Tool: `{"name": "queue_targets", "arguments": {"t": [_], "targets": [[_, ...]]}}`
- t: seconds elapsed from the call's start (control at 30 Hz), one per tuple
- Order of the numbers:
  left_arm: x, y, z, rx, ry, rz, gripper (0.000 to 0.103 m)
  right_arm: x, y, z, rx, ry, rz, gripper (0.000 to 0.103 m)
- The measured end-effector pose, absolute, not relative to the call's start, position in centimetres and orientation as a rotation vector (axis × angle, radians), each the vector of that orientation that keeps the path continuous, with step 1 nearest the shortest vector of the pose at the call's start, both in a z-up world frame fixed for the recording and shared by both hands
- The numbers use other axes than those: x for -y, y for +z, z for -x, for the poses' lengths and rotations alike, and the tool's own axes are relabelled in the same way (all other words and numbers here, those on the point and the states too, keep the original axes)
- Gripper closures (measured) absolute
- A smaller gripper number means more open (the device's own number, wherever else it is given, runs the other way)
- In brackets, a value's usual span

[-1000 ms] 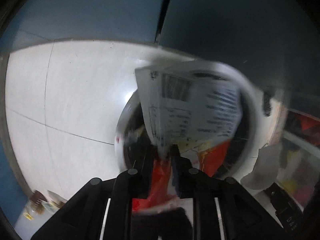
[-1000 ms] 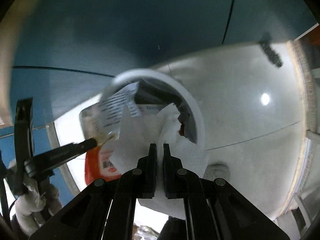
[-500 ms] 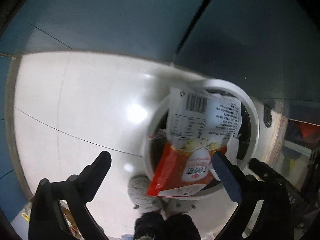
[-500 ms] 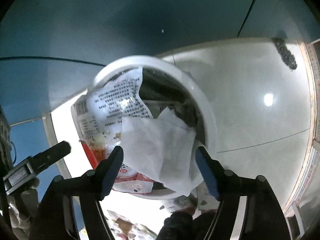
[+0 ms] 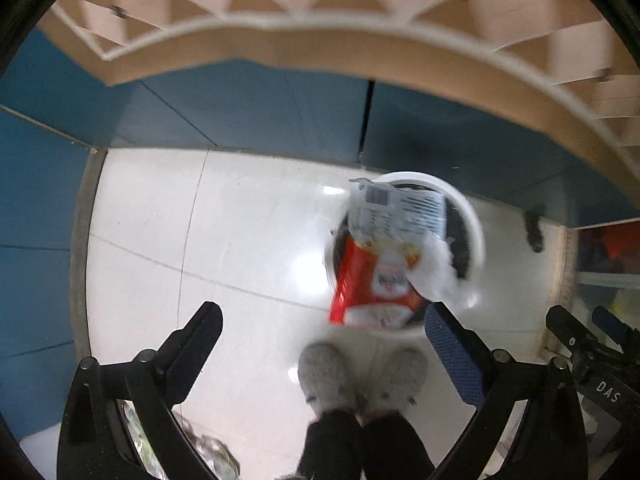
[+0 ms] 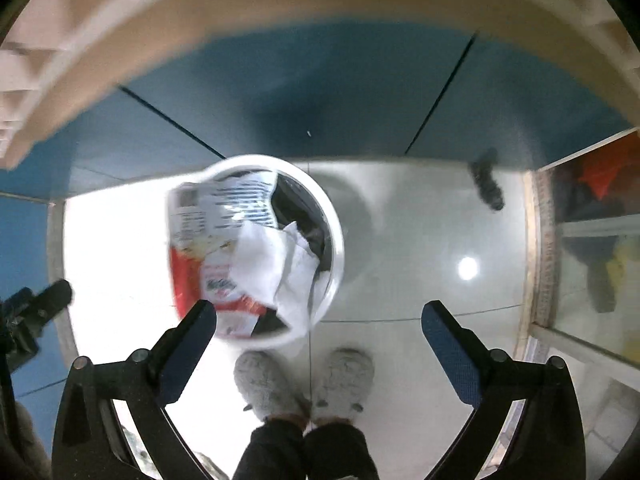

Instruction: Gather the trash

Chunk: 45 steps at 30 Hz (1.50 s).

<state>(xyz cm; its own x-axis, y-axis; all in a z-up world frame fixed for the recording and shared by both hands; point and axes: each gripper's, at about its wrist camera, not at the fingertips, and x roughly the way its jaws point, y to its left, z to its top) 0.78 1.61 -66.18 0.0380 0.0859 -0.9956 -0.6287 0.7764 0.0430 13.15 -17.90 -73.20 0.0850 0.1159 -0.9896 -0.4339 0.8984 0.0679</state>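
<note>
The red-and-white snack wrapper (image 5: pixel 378 264) and a crumpled white tissue (image 6: pixel 280 264) lie atop the white trash bin (image 5: pixel 474 232) (on pale floor tiles, before grey slippers (image 6: pixel 268 384)), left hand-held gripper (image 5: pixel 324 354) and right hand-held gripper (image 6: pixel 320 350) both spread wide, empty, above the bin.

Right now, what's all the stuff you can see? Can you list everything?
Trash bin: one, white, on the floor by the blue wall.
Snack bag: one, red and white, sticking out of the bin.
Tissue: one, white, crumpled, lying on the bag in the bin.
Floor: white shiny tiles.
Wall: blue panels behind the bin.
Dark object: one, black, on the floor near the wall; too blurred to name.
Slippers: two, grey, fluffy, on the person's feet near the bin.
Left gripper: black, open, empty.
Right gripper: black, open, empty.
</note>
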Motion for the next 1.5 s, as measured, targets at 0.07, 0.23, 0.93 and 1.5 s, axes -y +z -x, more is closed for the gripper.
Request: {"name": "queue_targets", "arguments": {"t": [0.07, 0.23, 0.93, 1.5], "targets": [[-0.6, -61.6, 0.2, -1.419, 0.571, 0.467, 0.0, 18.8, -69.1, -12.0, -1.403, 0.423, 0.282, 0.0], [2.4, -49.9, 2.6, -1.342, 0.559, 0.425, 0.0, 21.4, -56.6, -8.6, -1.309, 0.451, 0.306, 0.0], [6.7, -22.1, 14.2, -1.072, 0.34, 0.471, 0.0, 28.7, -21.9, 6.0, -1.097, 0.511, 0.11, 0.0], [7.6, -17.0, 18.4, -1.008, 0.227, 0.573, 0.0, 28.9, -14.7, 11.9, -1.109, 0.721, 0.095, 0.0]]}}
